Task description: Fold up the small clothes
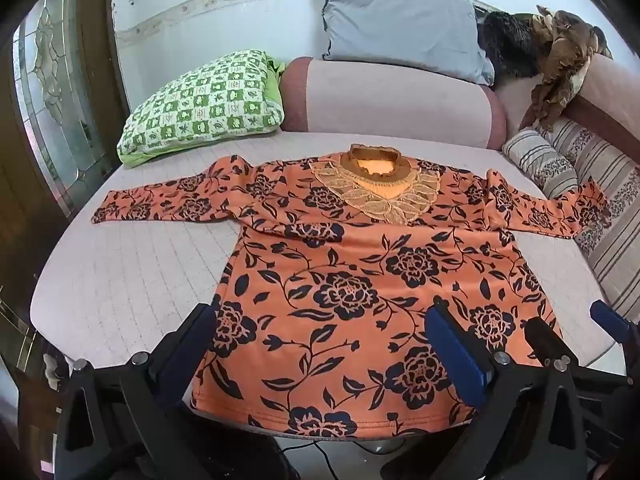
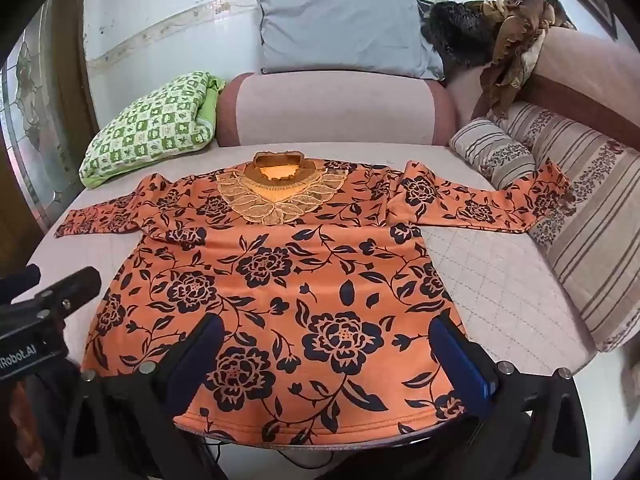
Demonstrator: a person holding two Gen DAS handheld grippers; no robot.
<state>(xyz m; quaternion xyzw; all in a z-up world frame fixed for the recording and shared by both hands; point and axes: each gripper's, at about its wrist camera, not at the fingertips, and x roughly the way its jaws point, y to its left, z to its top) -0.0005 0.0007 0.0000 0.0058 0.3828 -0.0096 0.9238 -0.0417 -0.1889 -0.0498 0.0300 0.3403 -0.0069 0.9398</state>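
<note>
An orange long-sleeved top with dark blue flowers [image 1: 360,280] lies spread flat, front up, on a pale quilted table [image 1: 120,280], both sleeves stretched out sideways. It also shows in the right wrist view [image 2: 288,280]. My left gripper [image 1: 320,344] is open, its blue-padded fingers [image 1: 456,352] hovering over the hem's left part. My right gripper [image 2: 328,356] is open above the hem's right part; it also shows at the right edge of the left wrist view [image 1: 576,340]. Neither holds the cloth.
A green checked pillow [image 1: 200,108] lies at the back left. A pink bolster [image 1: 392,104] and grey pillow [image 1: 400,28] sit behind the collar. A striped cushion [image 2: 492,152] and striped sofa seat [image 2: 592,240] border the right. Brown cloth [image 2: 512,40] drapes the sofa arm.
</note>
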